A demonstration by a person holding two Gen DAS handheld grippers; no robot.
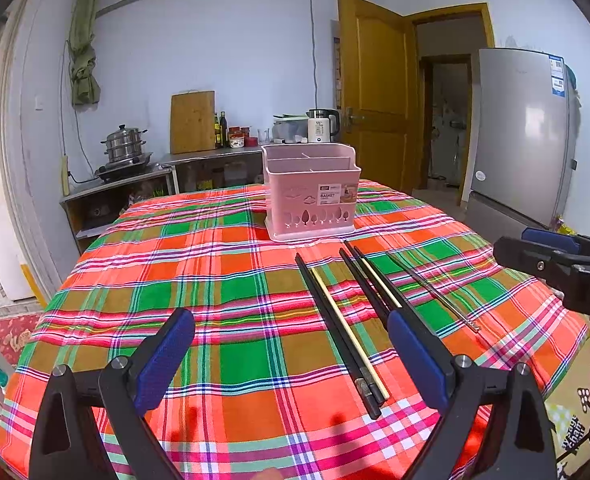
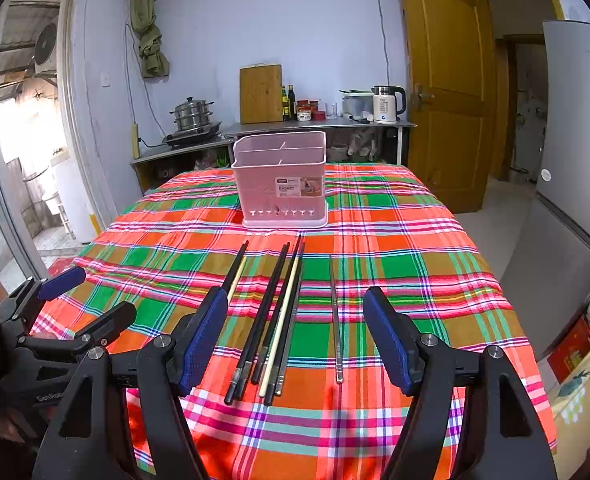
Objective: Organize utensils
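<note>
A pink utensil basket (image 1: 310, 192) (image 2: 281, 178) with empty compartments stands upright at the table's far middle. Several chopsticks lie side by side on the plaid cloth in front of it: black ones (image 1: 329, 320) (image 2: 263, 316), cream ones (image 1: 347, 326) (image 2: 281, 320) and a lone metal one (image 1: 435, 294) (image 2: 335, 316) to the right. My left gripper (image 1: 291, 340) is open and empty, above the cloth near the chopsticks' handle ends. My right gripper (image 2: 295, 320) is open and empty, straddling the chopsticks from above. Each gripper also shows in the other's view (image 1: 555, 260) (image 2: 63, 292).
The table (image 1: 175, 280) wears a red, green and orange plaid cloth. Behind it a counter (image 2: 319, 124) holds a cutting board, bottles, a kettle and a steamer pot. A fridge (image 1: 523, 128) stands at the right, beside a wooden door (image 2: 443, 80).
</note>
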